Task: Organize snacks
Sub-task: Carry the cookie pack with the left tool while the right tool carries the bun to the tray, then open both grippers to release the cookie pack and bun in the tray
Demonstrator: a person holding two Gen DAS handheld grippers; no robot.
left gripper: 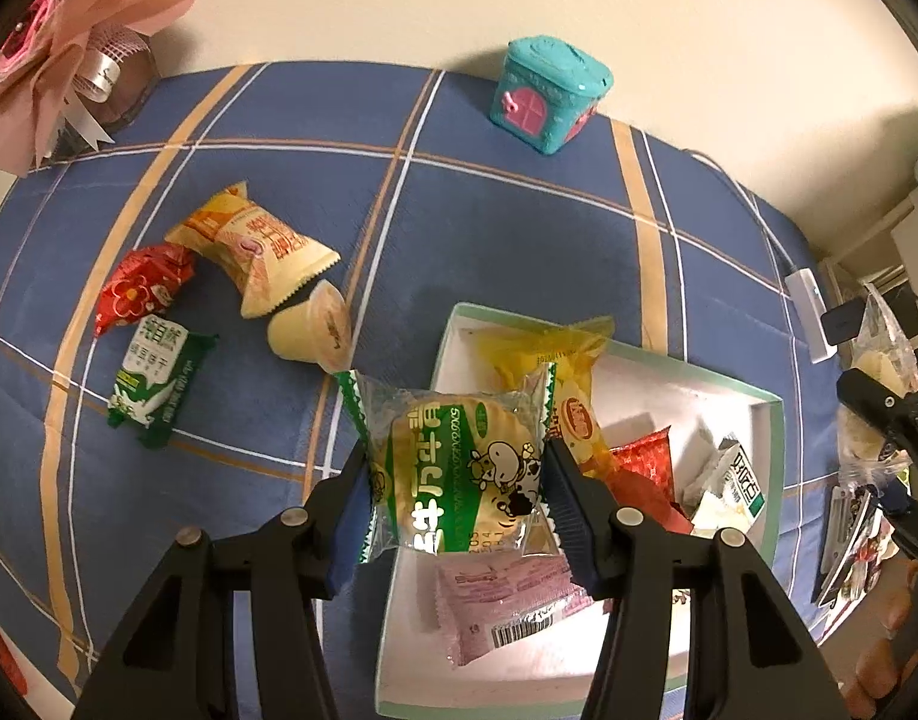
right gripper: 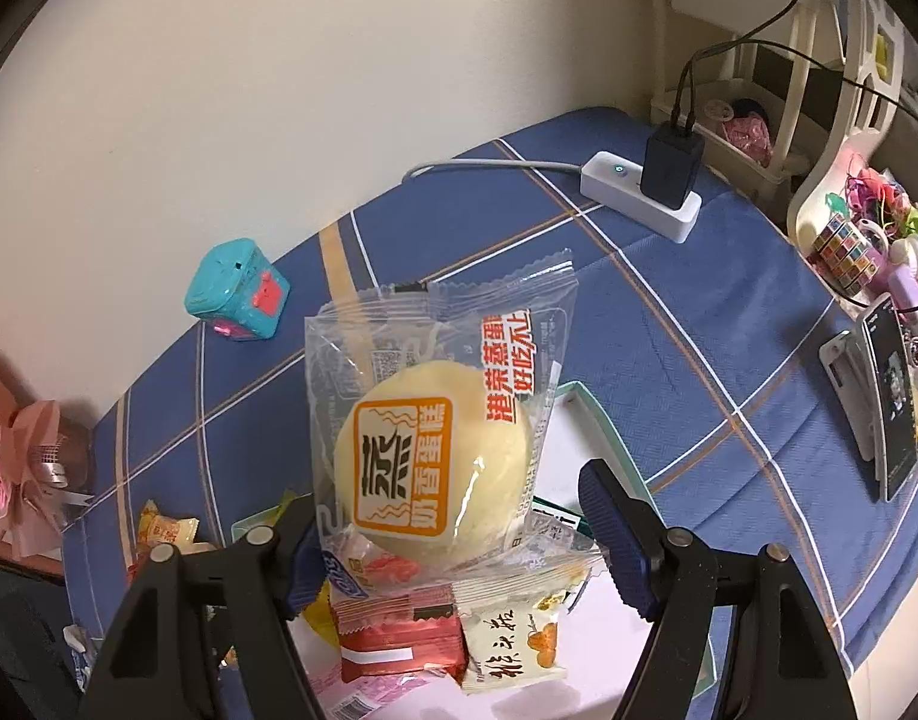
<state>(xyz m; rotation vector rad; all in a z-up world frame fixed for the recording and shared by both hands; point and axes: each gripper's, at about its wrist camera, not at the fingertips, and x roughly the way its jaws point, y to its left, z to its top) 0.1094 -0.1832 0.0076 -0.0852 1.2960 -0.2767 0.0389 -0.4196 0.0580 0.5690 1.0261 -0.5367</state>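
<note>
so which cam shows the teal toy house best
The left wrist view: the teal toy house sits unobstructed on the blue cloth, its pink door facing the camera. The right wrist view shows the house tilted, smaller, at the left, roof toward the lens.

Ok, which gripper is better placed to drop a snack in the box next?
Left gripper, probably: its fingers clamp the cow cake right over the box, above the pink packet. The right gripper sits off beyond the box's edge.

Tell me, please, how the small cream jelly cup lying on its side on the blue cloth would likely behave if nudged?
The jelly cup looks round and tapered, so it would probably roll in a curve. Its smooth plastic may slip between fingers. It touches the cream wrapper, which might shift too.
</note>
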